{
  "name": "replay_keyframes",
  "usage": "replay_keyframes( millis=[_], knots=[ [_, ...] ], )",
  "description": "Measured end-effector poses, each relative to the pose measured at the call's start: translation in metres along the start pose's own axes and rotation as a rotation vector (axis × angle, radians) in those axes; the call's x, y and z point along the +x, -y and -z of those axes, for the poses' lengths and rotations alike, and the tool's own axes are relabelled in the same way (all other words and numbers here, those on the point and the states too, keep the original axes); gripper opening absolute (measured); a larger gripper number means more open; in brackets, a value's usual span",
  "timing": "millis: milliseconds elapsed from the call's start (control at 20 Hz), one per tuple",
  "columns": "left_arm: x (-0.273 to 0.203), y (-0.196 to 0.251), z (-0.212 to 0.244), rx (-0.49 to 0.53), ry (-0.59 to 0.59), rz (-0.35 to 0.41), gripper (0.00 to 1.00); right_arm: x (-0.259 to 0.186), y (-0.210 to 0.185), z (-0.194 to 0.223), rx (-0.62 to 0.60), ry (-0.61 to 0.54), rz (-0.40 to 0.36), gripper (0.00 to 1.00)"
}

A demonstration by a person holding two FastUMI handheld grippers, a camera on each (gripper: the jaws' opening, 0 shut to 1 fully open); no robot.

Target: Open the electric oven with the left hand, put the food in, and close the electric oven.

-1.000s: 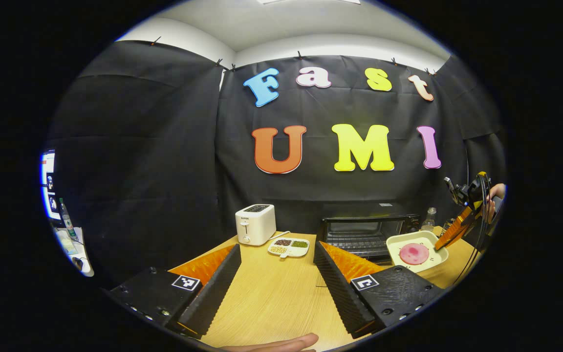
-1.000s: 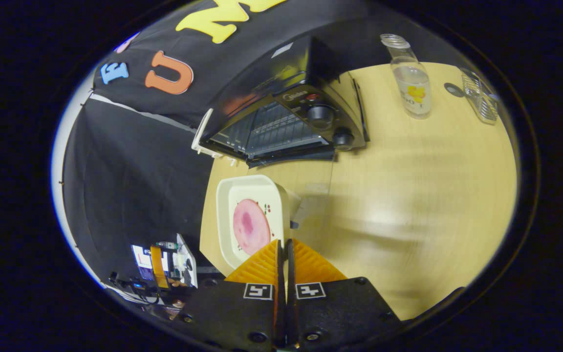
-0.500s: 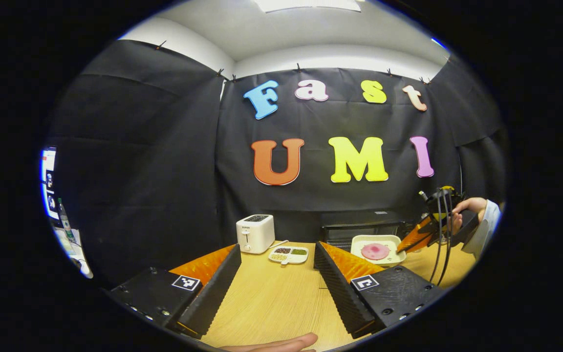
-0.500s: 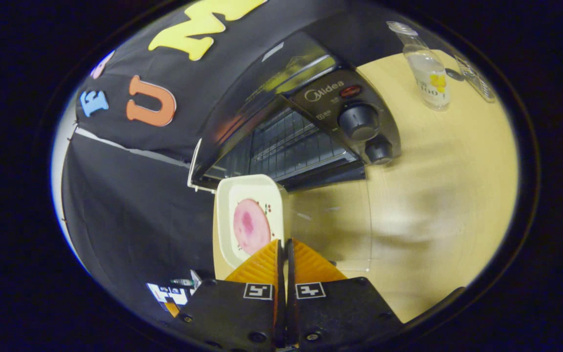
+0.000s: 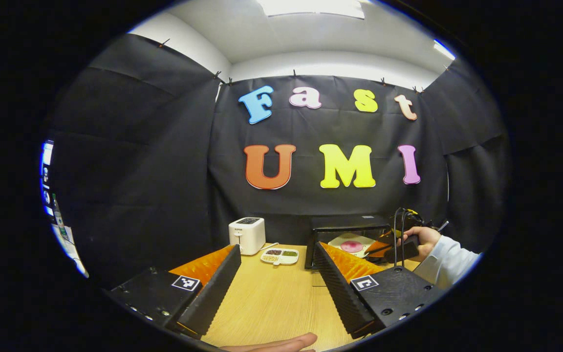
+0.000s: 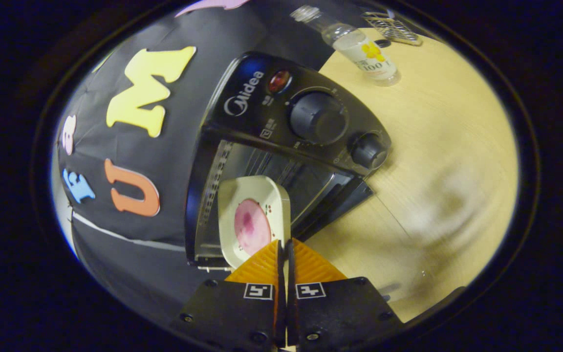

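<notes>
The black electric oven stands with its door folded down. My right gripper is shut on the near rim of a cream plate carrying a pink slice of food. The plate hangs tilted at the oven's mouth, over the wire rack. In the left gripper view the oven sits far right, with the plate in its opening and the right gripper and a hand behind it. My left gripper stands open over the table, holding nothing.
A white toaster and a divided dish of grains stand at the back of the wooden table. A clear bottle and a wire holder stand right of the oven. A fingertip shows at the near edge.
The right gripper has carried the plate forward from in front of the oven up to its open mouth. The left gripper has drawn back and tilted up, staying open.
</notes>
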State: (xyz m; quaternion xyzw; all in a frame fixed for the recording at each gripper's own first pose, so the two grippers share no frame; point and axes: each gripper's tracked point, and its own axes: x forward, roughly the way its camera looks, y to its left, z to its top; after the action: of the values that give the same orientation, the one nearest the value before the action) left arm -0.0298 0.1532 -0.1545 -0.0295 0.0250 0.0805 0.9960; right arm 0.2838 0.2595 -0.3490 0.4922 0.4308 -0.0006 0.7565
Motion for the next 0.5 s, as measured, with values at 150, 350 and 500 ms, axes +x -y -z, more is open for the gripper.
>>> replay_keyframes(
  millis=[150,350,500],
  knots=[
    [-0.005,-0.008,0.000,0.025,0.007,-0.026,0.96,0.014,-0.002,-0.005,0.042,0.084,-0.027,0.04],
    [-0.009,-0.016,0.008,0.005,-0.018,-0.038,0.96,0.029,-0.020,-0.018,-0.013,0.189,-0.086,0.04],
    [-0.012,-0.023,0.012,-0.006,-0.026,-0.057,0.96,0.043,-0.020,-0.023,-0.038,0.222,-0.091,0.06]
  ],
)
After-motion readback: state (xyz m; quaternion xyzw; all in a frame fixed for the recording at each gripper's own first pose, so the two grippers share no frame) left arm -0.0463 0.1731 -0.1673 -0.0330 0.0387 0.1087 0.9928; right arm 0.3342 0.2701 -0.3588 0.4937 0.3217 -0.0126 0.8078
